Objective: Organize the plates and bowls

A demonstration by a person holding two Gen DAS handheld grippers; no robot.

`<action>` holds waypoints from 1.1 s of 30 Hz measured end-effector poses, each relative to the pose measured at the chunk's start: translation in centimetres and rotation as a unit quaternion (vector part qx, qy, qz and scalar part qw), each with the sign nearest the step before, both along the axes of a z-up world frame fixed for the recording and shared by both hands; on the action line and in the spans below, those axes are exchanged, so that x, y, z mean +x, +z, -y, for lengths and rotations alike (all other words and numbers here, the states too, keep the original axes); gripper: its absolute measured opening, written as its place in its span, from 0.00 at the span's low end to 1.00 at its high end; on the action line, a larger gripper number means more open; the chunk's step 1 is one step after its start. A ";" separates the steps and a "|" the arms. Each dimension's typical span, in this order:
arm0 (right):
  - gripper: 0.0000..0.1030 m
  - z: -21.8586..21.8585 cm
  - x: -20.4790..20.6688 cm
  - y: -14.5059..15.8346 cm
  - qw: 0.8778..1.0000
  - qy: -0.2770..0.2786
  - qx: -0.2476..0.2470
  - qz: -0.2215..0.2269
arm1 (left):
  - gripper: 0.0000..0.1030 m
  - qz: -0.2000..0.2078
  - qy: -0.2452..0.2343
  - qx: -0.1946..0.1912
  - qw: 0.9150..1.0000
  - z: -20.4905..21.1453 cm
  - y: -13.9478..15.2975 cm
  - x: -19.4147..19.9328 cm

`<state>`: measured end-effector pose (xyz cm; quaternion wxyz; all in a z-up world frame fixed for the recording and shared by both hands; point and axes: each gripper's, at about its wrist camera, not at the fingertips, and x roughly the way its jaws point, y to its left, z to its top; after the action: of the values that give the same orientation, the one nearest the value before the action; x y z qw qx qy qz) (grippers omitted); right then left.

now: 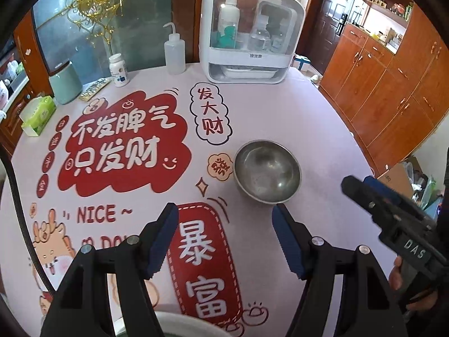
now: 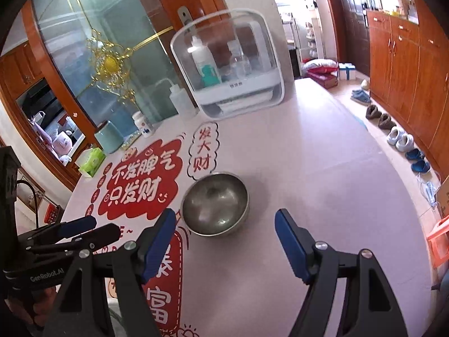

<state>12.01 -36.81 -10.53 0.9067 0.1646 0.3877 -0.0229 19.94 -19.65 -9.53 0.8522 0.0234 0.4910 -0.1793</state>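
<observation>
A steel bowl (image 1: 266,171) (image 2: 216,205) stands upright and empty on the printed tablecloth (image 1: 322,129). My left gripper (image 1: 225,207) hangs open just short of the bowl and a little to its left, nothing between its blue pads. My right gripper (image 2: 226,213) is open too, with the bowl just beyond and left of centre between its fingertips, untouched. Each gripper shows in the other's view: the right gripper (image 1: 356,181) at the right edge, the left gripper (image 2: 105,224) at the lower left. A pale curved rim (image 1: 174,318) peeks out below the left gripper, mostly hidden.
At the table's far side stand a white box with a clear lid (image 1: 252,42), a squeeze bottle (image 1: 175,53), a pill bottle (image 1: 119,70), a green cup (image 1: 66,82) and a tissue box (image 1: 38,115). The table edge (image 2: 393,168) runs along the right, with shoes and wooden cabinets (image 2: 407,70) beyond.
</observation>
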 end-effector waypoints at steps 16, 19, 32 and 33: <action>0.66 1.3 3.6 -7.2 0.996 -0.014 0.064 -0.057 | 0.60 -0.047 0.048 -0.068 0.995 2.1 -7.5 3.4; 0.59 1.3 4.0 -7.9 0.996 -0.012 0.072 -0.060 | 0.59 -0.060 0.053 -0.071 0.994 2.2 -8.6 4.0; 0.39 1.2 5.3 -9.5 0.993 0.009 0.087 -0.075 | 0.50 -0.072 0.044 -0.069 0.994 3.0 -10.3 4.7; 0.34 1.1 5.3 -9.5 0.993 0.014 0.088 -0.075 | 0.50 -0.073 0.043 -0.069 0.994 3.0 -10.4 4.7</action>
<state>17.30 -37.94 -20.05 0.8571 0.2363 0.4575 0.0122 24.62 -22.67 -19.88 0.8204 -0.0703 0.5392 -0.1768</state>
